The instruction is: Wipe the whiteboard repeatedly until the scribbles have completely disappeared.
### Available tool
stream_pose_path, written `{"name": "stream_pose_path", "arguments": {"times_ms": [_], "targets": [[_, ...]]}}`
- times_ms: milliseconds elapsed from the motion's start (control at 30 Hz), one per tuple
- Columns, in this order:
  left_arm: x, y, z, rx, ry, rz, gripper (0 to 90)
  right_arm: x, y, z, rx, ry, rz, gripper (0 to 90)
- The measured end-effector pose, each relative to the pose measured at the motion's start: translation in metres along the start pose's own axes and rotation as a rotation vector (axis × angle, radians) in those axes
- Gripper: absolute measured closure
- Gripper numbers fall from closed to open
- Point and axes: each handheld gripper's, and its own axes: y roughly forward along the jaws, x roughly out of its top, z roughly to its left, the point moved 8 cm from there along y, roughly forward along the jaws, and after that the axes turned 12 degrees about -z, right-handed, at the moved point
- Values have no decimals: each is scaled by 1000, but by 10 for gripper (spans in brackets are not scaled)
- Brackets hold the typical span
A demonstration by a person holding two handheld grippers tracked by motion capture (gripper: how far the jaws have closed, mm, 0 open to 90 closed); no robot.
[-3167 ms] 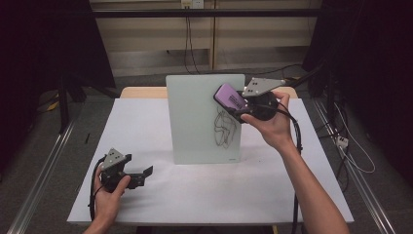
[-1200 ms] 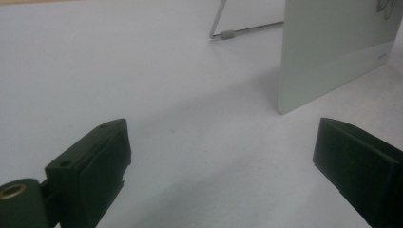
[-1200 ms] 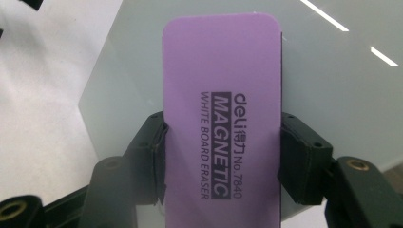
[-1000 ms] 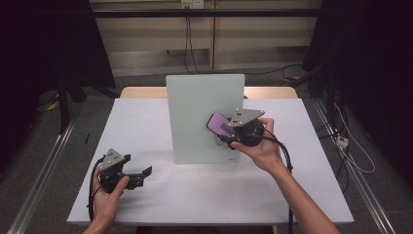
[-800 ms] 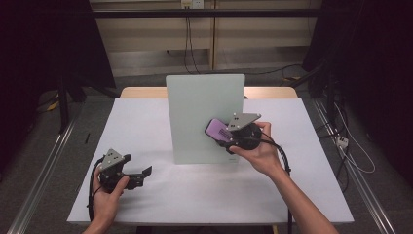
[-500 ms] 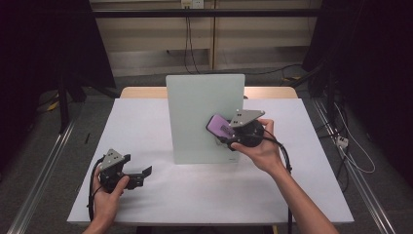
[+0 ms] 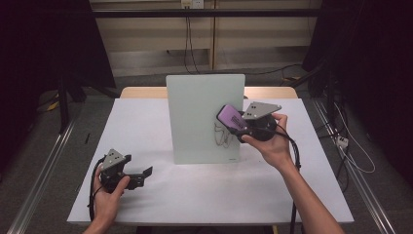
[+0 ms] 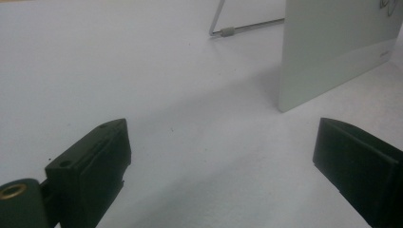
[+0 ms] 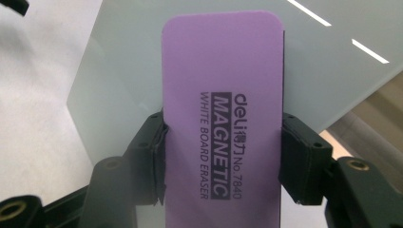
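Note:
A pale whiteboard [image 7: 195, 117] stands upright mid-table, with a black scribble [image 7: 224, 140] low on its right side. My right gripper [image 7: 234, 125] is shut on a purple magnetic whiteboard eraser [image 7: 228, 116], held against the board's right edge just above the scribble. In the right gripper view the eraser [image 9: 222, 109] sits lengthwise between the jaws of that gripper [image 9: 223, 147], the whiteboard [image 9: 119, 71] right behind it. My left gripper [image 7: 142, 175] rests low at the table's front left, open and holding nothing. In its own view the left gripper [image 8: 221, 161] faces the whiteboard's lower corner [image 8: 332, 52].
The table [image 7: 219, 195] has a white cover. A wire stand leg [image 8: 228, 32] props the board from behind. Cables [image 7: 348, 146] lie on the floor to the right, and metal rails run along both sides of the table.
My right gripper with the eraser came down the board from its upper right, then shifted slightly up and to the right. The left gripper stayed where it was.

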Motion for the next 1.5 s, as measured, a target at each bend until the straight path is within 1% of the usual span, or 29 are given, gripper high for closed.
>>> {"name": "stream_pose_path", "arguments": {"times_ms": [100,200,500,633,767,833,967,1133,1233,1367,1500], "targets": [[0,0,0,3,4,5,54,-10,1,6,11,3,13,417],[0,1,-1,-1,2,4,54,-20,2,13,25,-7,35,416],[0,0,0,3,4,3,54,-45,5,29,63,3,84,416],[-1,1,-1,1,2,6,54,-53,7,35,88,2,106,416],[-1,2,-1,-1,8,10,54,-51,7,35,93,5,109,416],[-1,3,-2,-3,13,15,54,-47,8,34,89,5,94,416],[-1,3,-3,-7,11,12,54,-28,11,28,65,-3,61,416],[-1,2,0,-4,6,7,54,-2,12,16,34,-8,8,416],[-1,1,1,-1,4,8,54,9,15,14,24,-16,-11,416],[0,0,0,-1,4,3,54,7,21,20,36,-34,9,416],[-1,1,0,-2,6,6,54,-3,24,29,56,-32,30,416]]}}
